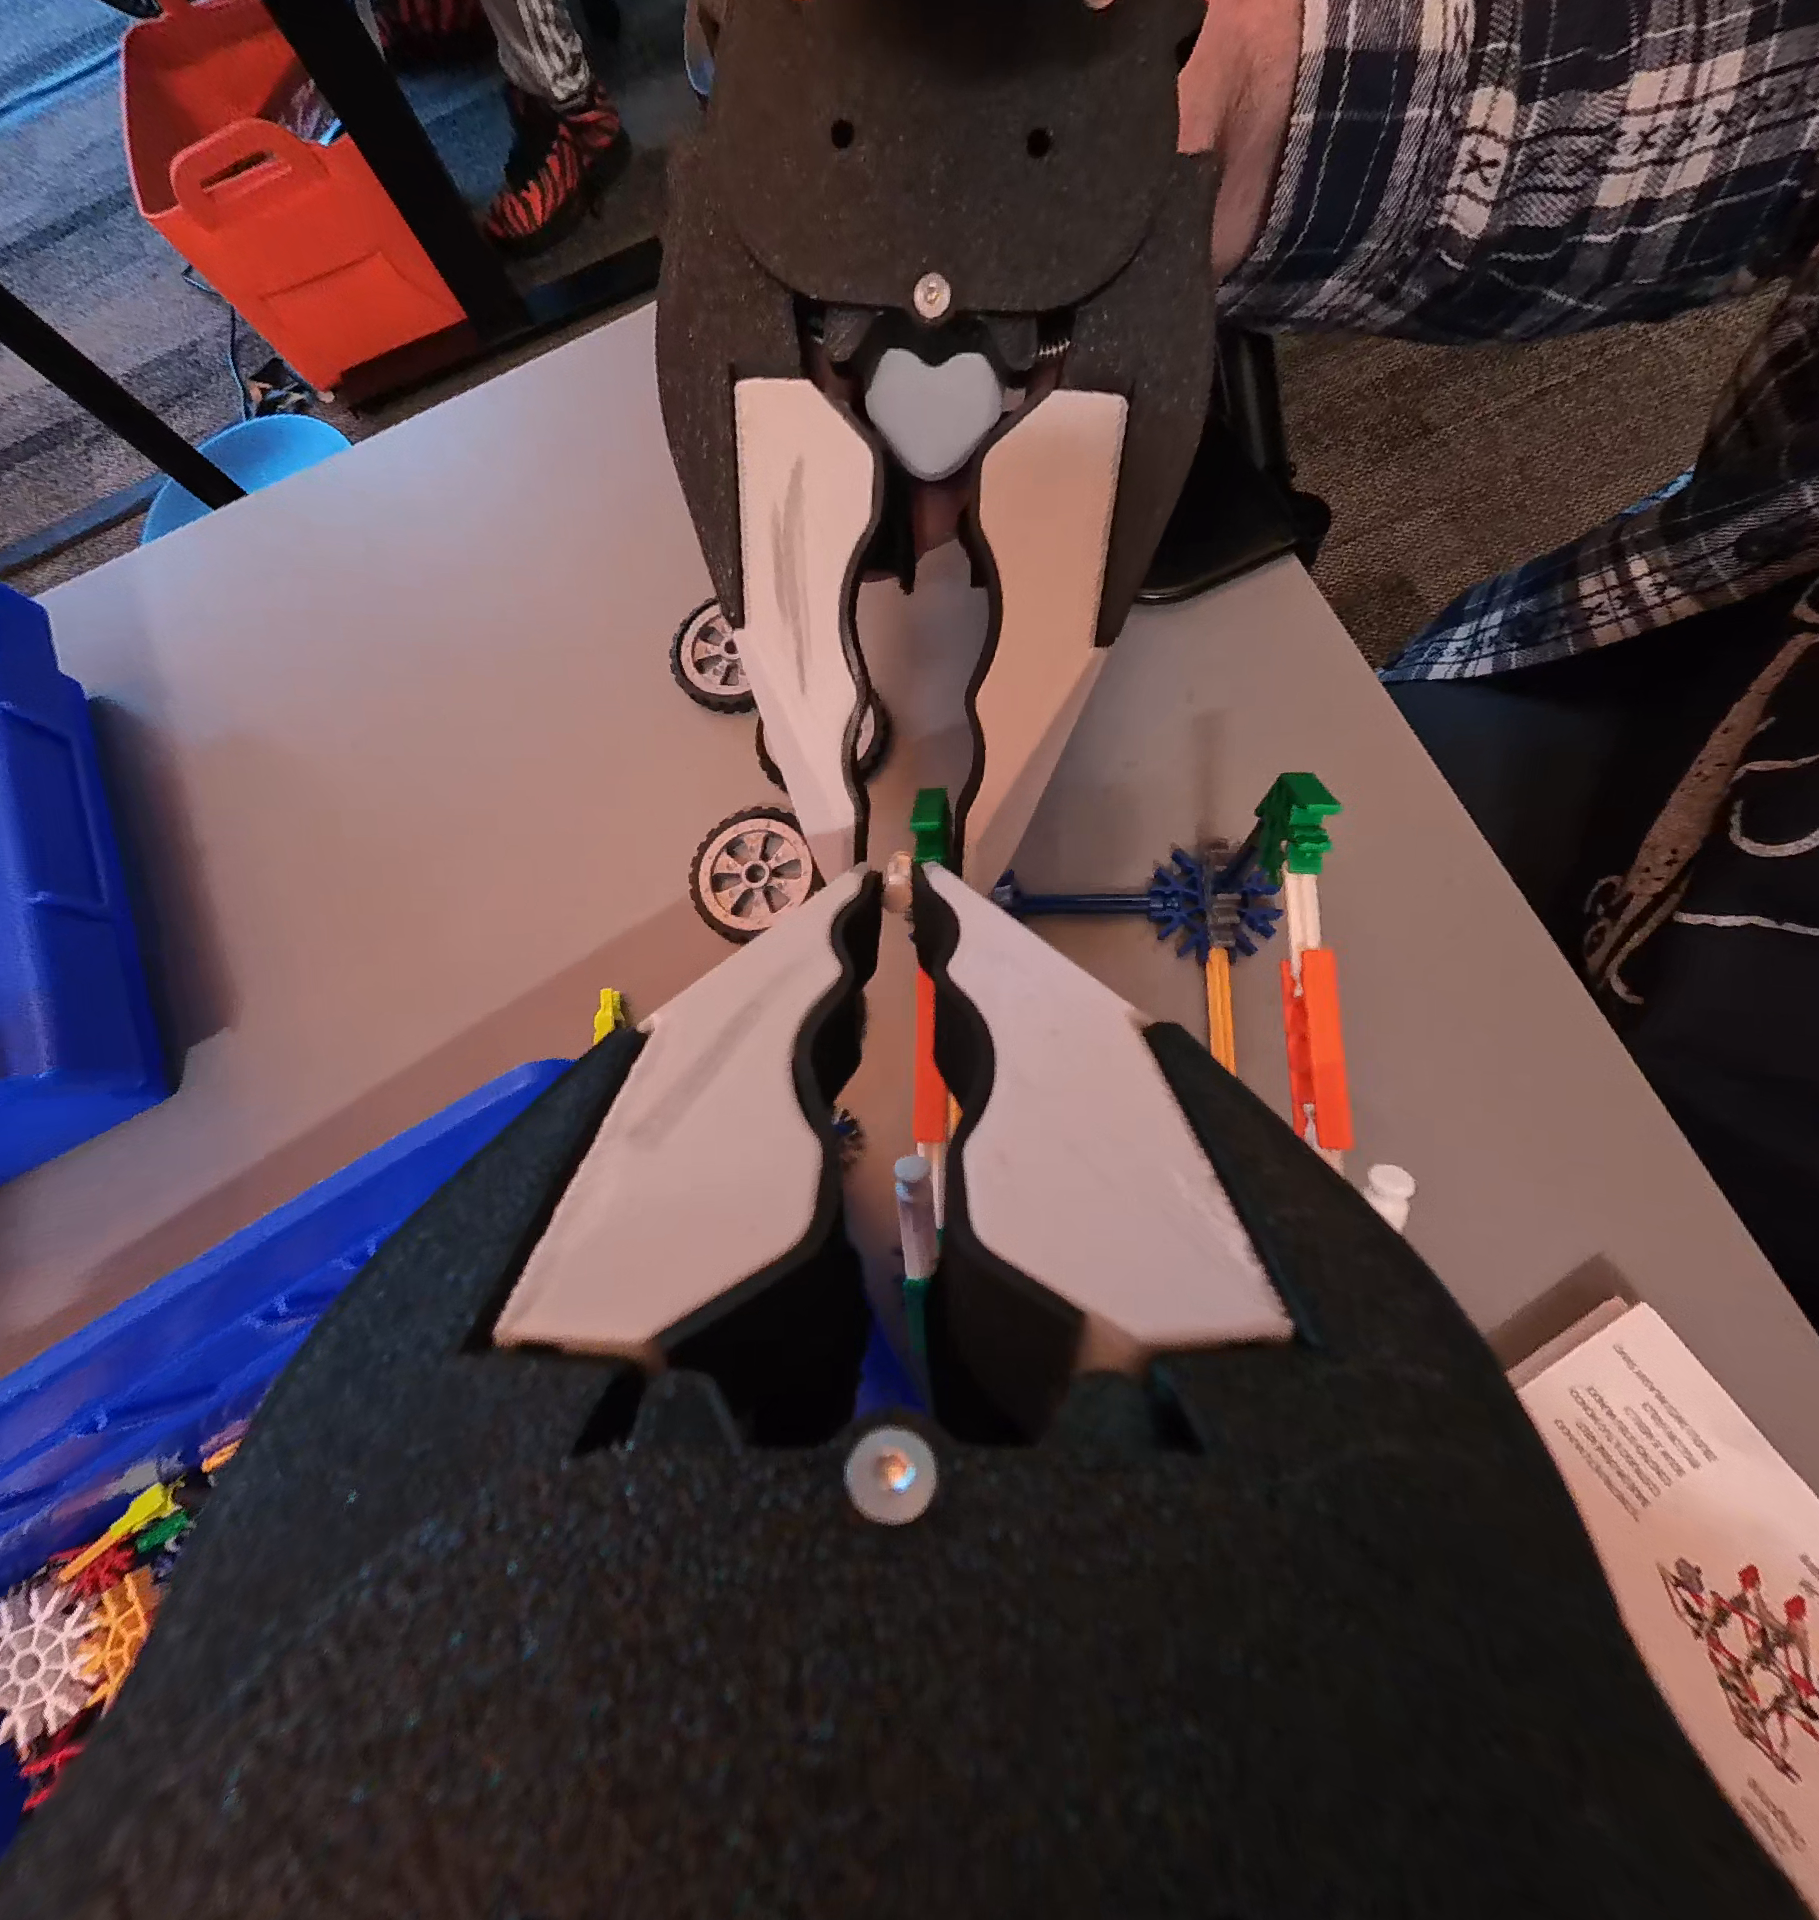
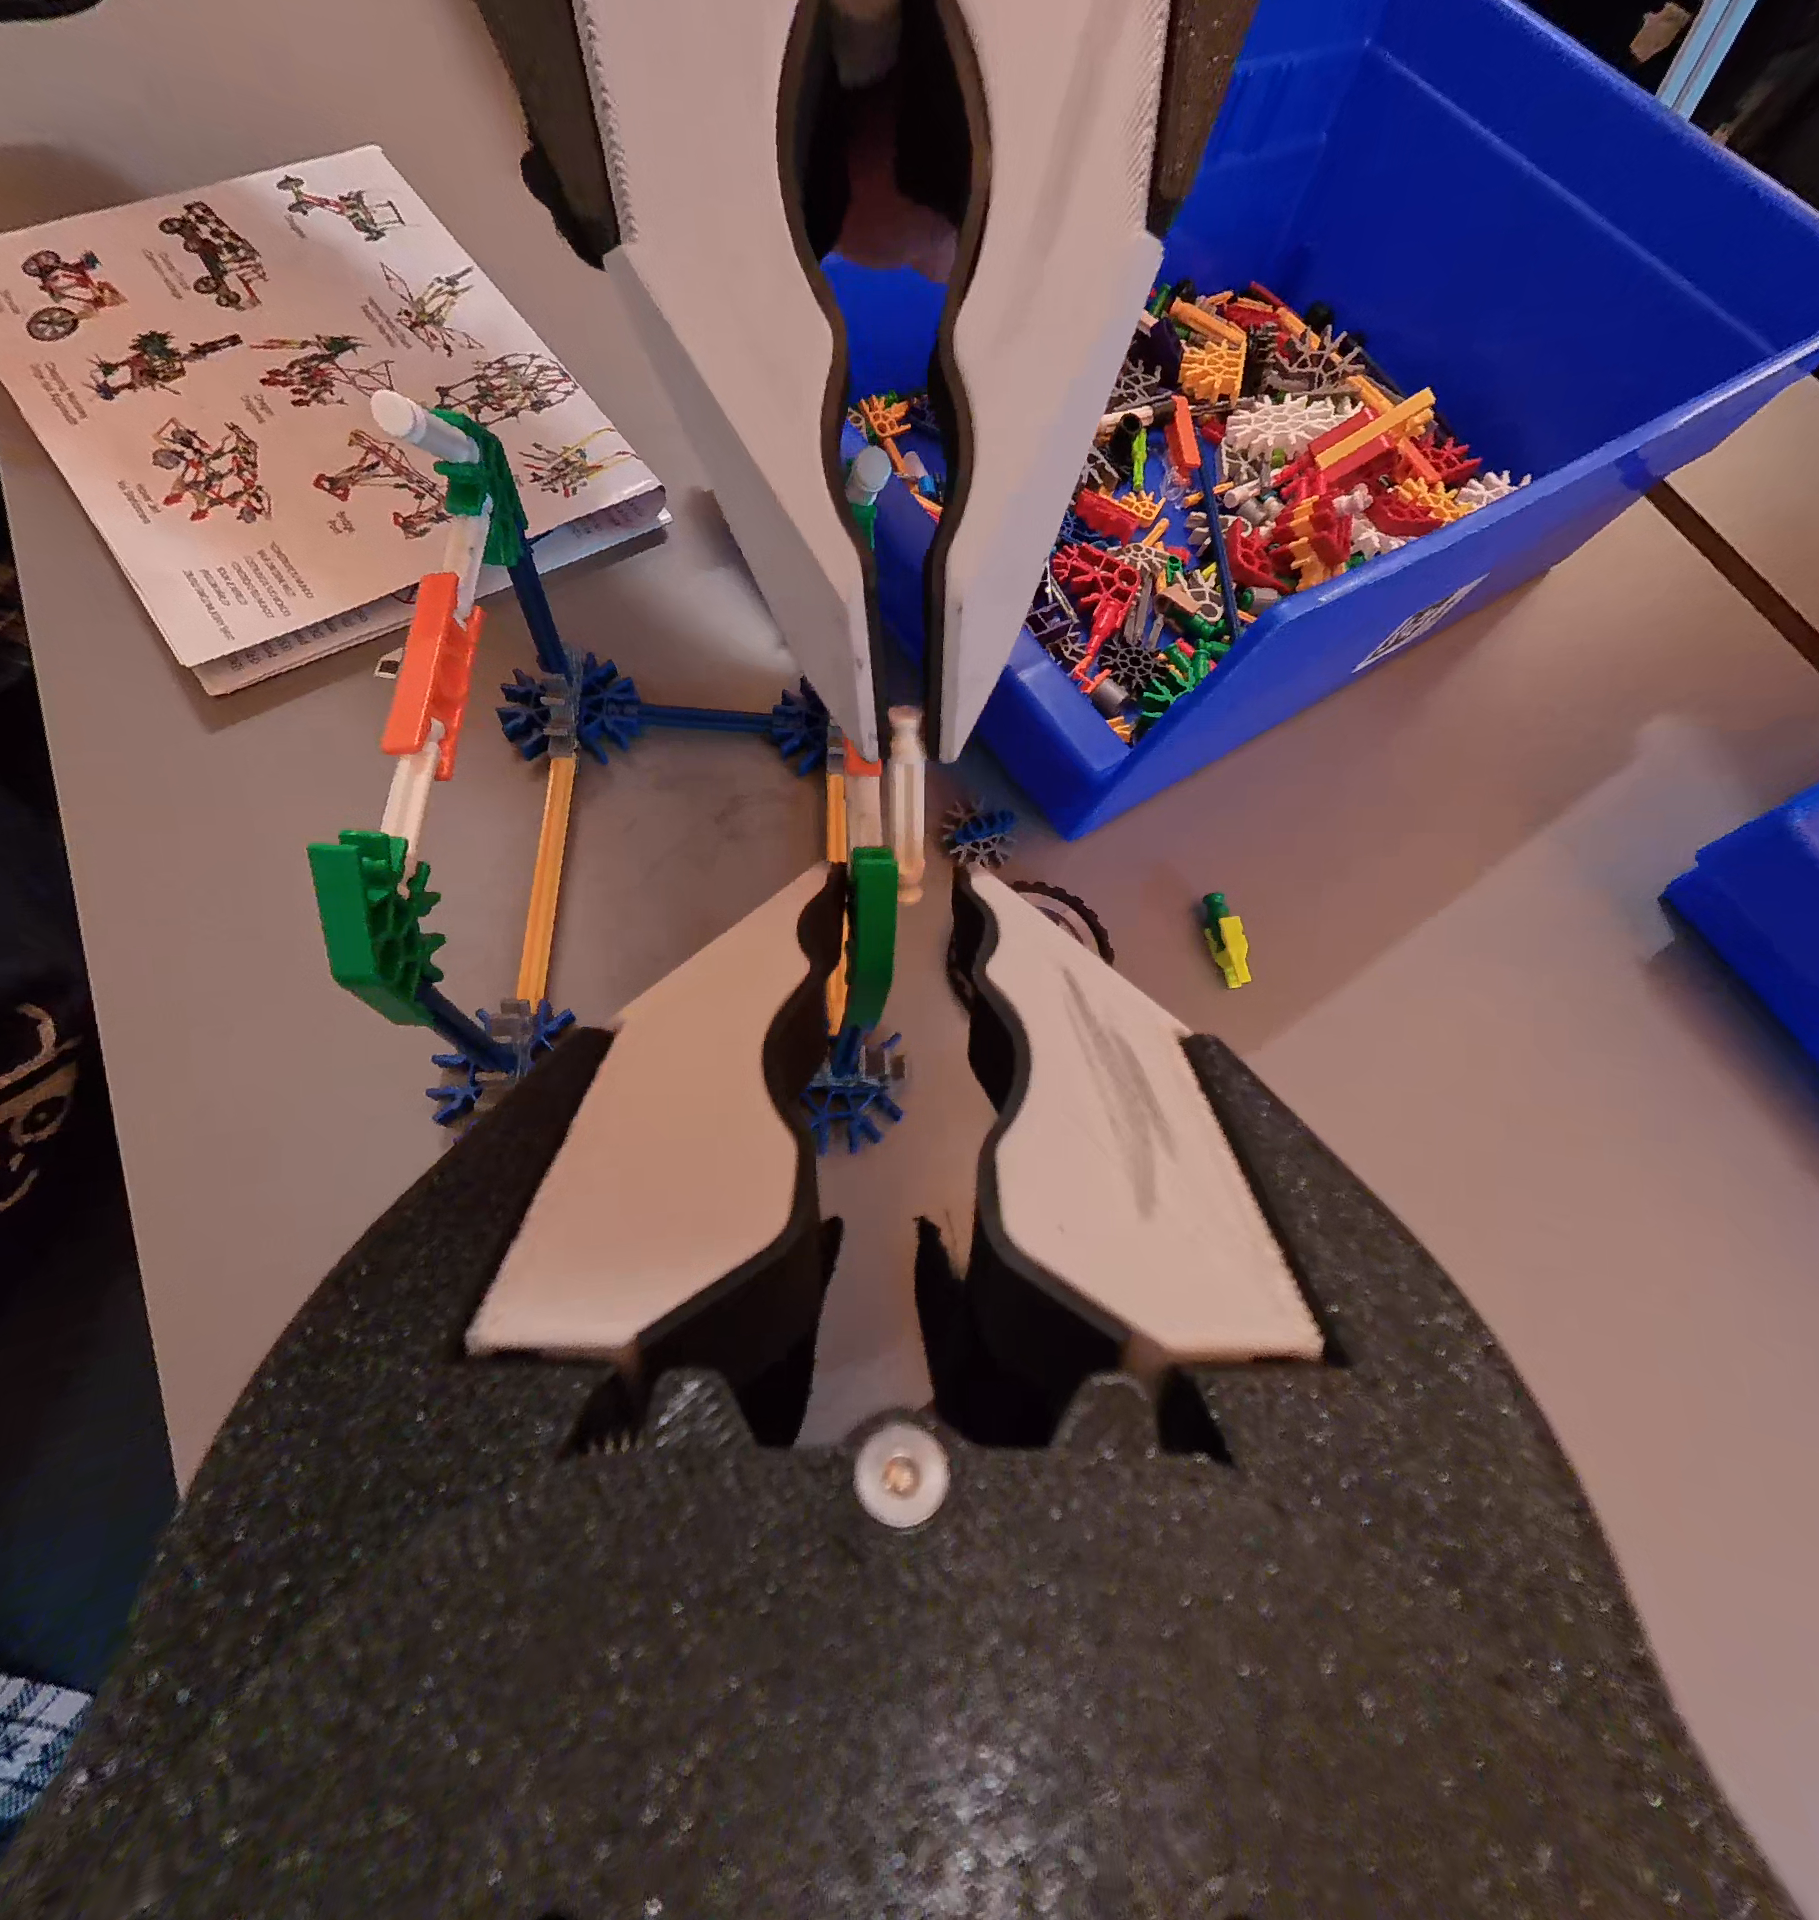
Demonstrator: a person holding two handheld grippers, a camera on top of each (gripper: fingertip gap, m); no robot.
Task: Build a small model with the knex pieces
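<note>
My left gripper [image 1: 897, 883] is shut on one end of a short white rod [image 2: 905, 800] and holds it level just above the grey table [image 1: 417, 675]. My right gripper [image 2: 897, 878] faces it tip to tip. Its jaws stand slightly apart, on either side of the rod's other end and a green connector [image 2: 872, 935]. That connector belongs to a flat toy frame [image 2: 567, 712] of blue snowflake connectors, yellow and blue rods, and orange and green pieces. The frame lies on the table under both grippers. In the left wrist view the right gripper [image 1: 910, 847] reaches in from the top.
A blue bin [image 2: 1507, 260] full of mixed parts stands beside the frame, and a second blue bin [image 1: 11, 883] stands farther off. An instruction booklet [image 2: 261, 364], grey wheels [image 1: 754, 878], a loose blue connector [image 2: 978, 831] and a yellow-green piece [image 2: 1227, 940] lie on the table. A person in a plaid shirt [image 1: 1507, 156] sits at the table's edge. The tips of both grippers are at nearly the same place.
</note>
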